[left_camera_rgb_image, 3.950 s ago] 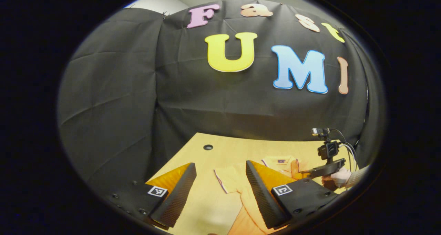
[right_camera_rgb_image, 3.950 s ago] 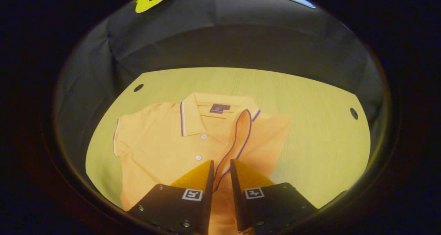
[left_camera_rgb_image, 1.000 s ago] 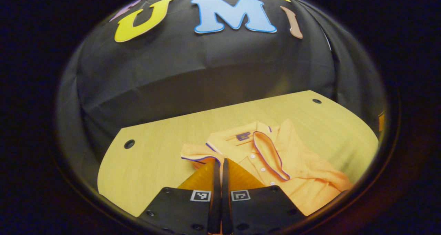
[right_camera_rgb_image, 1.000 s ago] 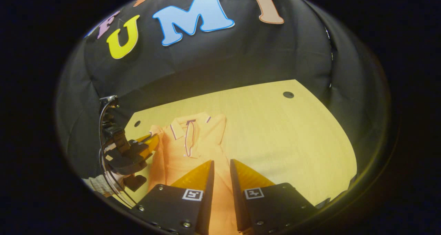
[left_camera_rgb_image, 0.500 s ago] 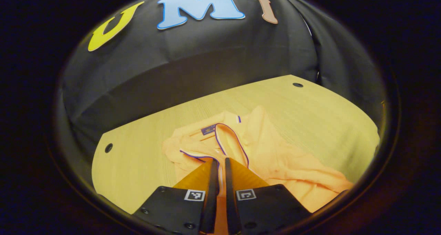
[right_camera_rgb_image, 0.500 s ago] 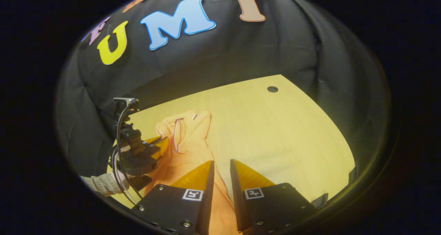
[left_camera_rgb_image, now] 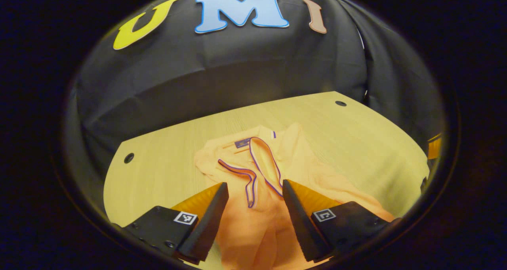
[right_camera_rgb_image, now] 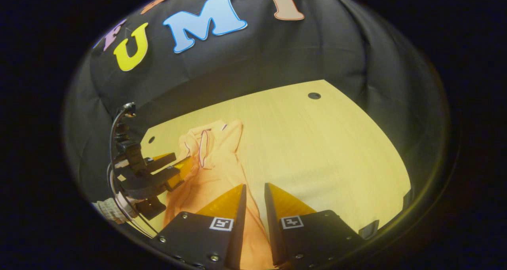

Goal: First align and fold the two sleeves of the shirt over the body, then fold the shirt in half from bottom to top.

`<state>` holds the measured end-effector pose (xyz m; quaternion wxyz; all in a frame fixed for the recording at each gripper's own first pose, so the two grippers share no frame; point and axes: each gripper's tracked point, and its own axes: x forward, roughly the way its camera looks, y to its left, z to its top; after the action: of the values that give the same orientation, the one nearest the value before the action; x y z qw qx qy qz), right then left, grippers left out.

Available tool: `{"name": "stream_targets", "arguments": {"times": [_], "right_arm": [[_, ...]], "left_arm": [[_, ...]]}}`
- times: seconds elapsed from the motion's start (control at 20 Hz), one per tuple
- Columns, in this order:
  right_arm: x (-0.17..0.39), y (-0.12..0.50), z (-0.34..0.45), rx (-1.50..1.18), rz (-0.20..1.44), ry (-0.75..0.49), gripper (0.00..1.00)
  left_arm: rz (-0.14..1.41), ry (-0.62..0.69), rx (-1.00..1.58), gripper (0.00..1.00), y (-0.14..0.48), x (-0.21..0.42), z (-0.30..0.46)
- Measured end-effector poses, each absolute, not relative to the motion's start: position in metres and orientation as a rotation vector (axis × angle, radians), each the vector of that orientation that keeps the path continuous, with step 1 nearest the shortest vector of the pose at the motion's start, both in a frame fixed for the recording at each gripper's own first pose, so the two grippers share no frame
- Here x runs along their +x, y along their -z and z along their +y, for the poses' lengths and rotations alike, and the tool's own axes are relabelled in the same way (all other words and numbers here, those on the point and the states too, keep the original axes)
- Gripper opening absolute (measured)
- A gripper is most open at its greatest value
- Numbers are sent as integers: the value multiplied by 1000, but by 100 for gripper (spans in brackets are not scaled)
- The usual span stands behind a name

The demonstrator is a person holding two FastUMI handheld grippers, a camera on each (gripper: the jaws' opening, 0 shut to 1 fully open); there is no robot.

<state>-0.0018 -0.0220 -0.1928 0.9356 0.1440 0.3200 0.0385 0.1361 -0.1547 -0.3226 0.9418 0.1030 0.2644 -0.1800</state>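
An orange polo shirt (left_camera_rgb_image: 317, 175) with purple trim lies collar-far on the wooden table (left_camera_rgb_image: 158, 175). Both sleeves are turned in over its chest: the left cuff (left_camera_rgb_image: 241, 172) and the right cuff (left_camera_rgb_image: 266, 163) lie side by side below the collar. My left gripper (left_camera_rgb_image: 254, 185) is open just above the shirt, its fingers astride the cuffs and holding nothing. In the right gripper view, the left gripper (right_camera_rgb_image: 183, 162) hovers at the shirt's (right_camera_rgb_image: 214, 171) shoulder. My right gripper (right_camera_rgb_image: 254, 187) is over the lower right side. Its fingers are close together with cloth in the gap, and I cannot tell if they pinch it.
The table (right_camera_rgb_image: 317, 151) has round holes at its far corners (left_camera_rgb_image: 128, 158) (left_camera_rgb_image: 340, 103) (right_camera_rgb_image: 314, 96). Black cloth walls close in behind and beside it. A hand in a checked sleeve (right_camera_rgb_image: 109, 210) holds the left gripper at the table's left side.
My left gripper has opened and let go of the left sleeve, which now lies on the chest next to the right one. The right gripper has hardly moved.
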Motion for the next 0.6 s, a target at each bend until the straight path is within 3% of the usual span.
{"name": "stream_targets", "arguments": {"times": [0.05, 0.25, 0.3, 0.35, 0.4, 0.5, 0.6], "right_arm": [[-3, 197, -18, 288, 663, -89, 29], [-14, 217, -5, 278, 715, -132, 30], [-18, 223, -3, 270, 731, -136, 35], [-23, 228, 3, 271, 745, -154, 27], [-28, 234, 8, 269, 762, -166, 46], [-38, 248, 12, 253, 805, -186, 64], [-51, 266, 14, 228, 871, -189, 75]], "left_arm": [[553, 353, 193, 96, 321, 125, -146], [630, 309, 132, 96, 326, 72, -110], [655, 300, 115, 96, 328, 57, -103], [671, 283, 110, 95, 331, 42, -93], [689, 263, 111, 96, 336, 30, -82], [730, 233, 112, 96, 340, 1, -68], [781, 208, 109, 96, 349, -27, -57]]}}
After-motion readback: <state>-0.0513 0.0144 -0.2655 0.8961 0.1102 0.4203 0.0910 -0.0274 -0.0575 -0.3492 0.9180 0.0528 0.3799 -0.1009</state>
